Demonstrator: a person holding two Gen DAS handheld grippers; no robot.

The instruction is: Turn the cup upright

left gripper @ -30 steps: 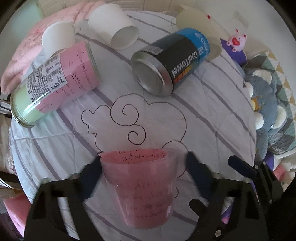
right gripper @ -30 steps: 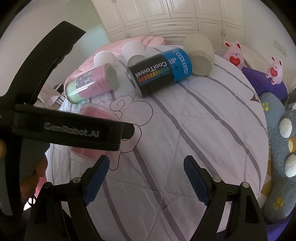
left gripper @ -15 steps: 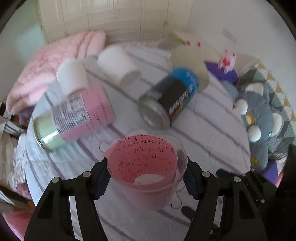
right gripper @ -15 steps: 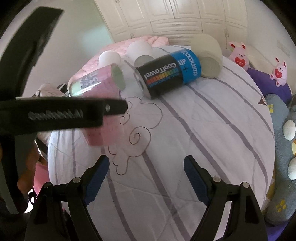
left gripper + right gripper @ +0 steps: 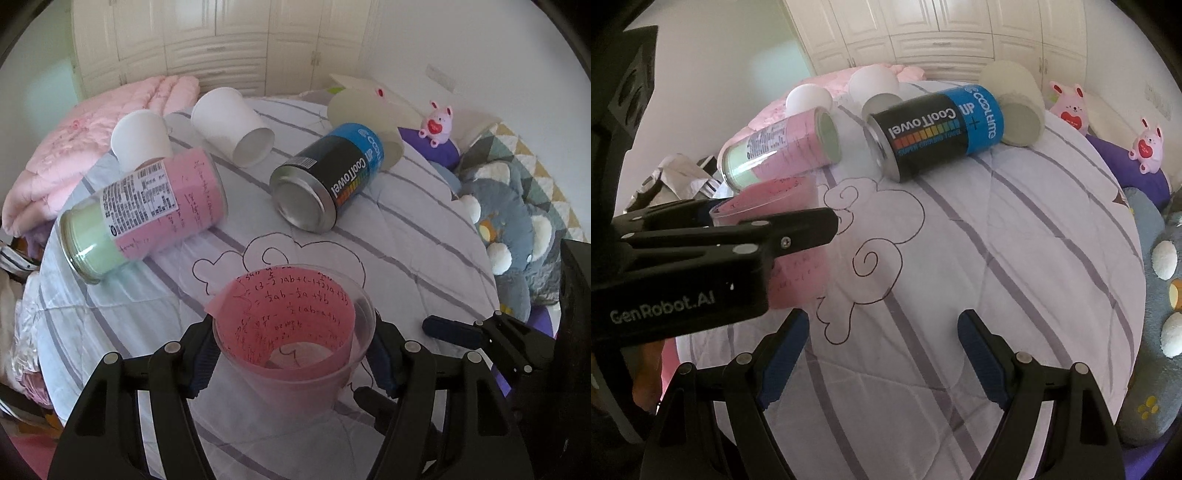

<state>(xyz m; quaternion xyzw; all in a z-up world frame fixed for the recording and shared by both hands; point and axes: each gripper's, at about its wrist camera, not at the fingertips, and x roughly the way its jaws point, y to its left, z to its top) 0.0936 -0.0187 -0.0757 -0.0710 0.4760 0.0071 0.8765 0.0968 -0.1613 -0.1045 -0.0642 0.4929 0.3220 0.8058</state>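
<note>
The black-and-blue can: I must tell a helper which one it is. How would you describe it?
On the striped bedspread, beyond the cloud drawing, the black-and-blue can lies on its side. Unlike the pink can beside it, it reads "CoolTowel" with a rainbow stripe.

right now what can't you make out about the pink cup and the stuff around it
- Pink cup base: left wrist view, hidden by its own wall and the left gripper, so contact with the bedsheet is unclear.
- Cup's near side: right wrist view, covered by the left gripper's black body.
- Handwriting inside the cup: too small to read fully.
- Small white cup: left wrist view, its mouth hidden behind the pink can.
- Right gripper: open, holding nothing.
</note>
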